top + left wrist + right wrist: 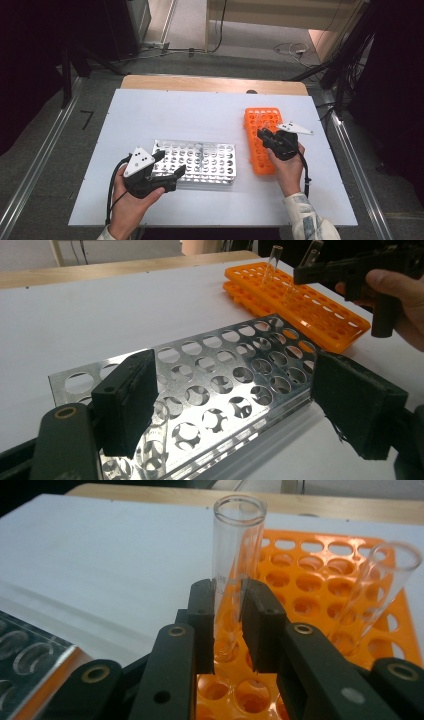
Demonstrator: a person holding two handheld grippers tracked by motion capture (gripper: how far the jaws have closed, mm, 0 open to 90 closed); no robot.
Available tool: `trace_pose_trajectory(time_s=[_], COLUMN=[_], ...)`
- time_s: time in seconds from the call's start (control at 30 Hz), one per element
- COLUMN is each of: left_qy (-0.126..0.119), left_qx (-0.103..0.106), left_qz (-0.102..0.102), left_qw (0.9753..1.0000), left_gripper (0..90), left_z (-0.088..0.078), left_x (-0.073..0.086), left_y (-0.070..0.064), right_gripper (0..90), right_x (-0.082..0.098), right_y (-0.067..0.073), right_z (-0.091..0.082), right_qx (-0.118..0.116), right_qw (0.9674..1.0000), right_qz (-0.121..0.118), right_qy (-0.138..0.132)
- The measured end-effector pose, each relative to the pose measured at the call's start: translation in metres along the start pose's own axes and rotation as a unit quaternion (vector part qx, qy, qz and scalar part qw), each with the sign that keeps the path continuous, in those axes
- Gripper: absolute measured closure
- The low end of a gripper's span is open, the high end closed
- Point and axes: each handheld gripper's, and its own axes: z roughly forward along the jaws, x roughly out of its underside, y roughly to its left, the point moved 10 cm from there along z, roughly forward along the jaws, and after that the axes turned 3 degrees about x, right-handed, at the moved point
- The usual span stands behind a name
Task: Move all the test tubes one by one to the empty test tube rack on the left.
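Two glass tubes stand in the orange rack (pixel 350 580): the right gripper (pixel 229 625) pinches the upright test tube (pixel 235 555) between its pads, while the second tube (pixel 375 595) leans just beside it. The left gripper (pixel 235 405) sits with its jaws spread on either side of the metal rack (pixel 215 390), which lies on the white table (pixel 200 110)

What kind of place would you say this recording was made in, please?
Probably a lab-style recording bench: a white table carries an orange tube rack and a metal tube rack, and a glass test tube is held in the right gripper. Cables trail over the grey floor behind.
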Motion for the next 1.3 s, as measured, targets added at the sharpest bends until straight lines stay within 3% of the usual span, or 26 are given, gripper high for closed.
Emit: trace_pose_trajectory(time_s=[0.3,0.7,1.07,1.3], left_qy=[0.003,0.003,0.002,0.002], left_qx=[-0.002,0.004,0.019,0.025], left_qz=[0.001,0.004,0.015,0.02], left_qw=[1.0,1.0,0.9997,0.9995], left_gripper=[18.6,18.5,20.5,20.4], left_z=[0.0,0.001,0.0,0.002], left_x=[0.0,-0.001,-0.004,-0.005], left_y=[-0.001,-0.008,-0.019,-0.025], right_gripper=[73.3,73.4,73.4,73.3], right_x=[-0.013,-0.012,-0.002,0.011], right_y=[0.006,0.035,0.076,0.101], right_z=[-0.023,-0.058,-0.089,-0.098], right_qx=[-0.011,-0.055,-0.113,-0.144], right_qw=[0.9998,0.9977,0.9917,0.9867], right_qz=[-0.009,-0.039,-0.06,-0.075], right_qy=[-0.016,-0.011,-0.004,0.009])
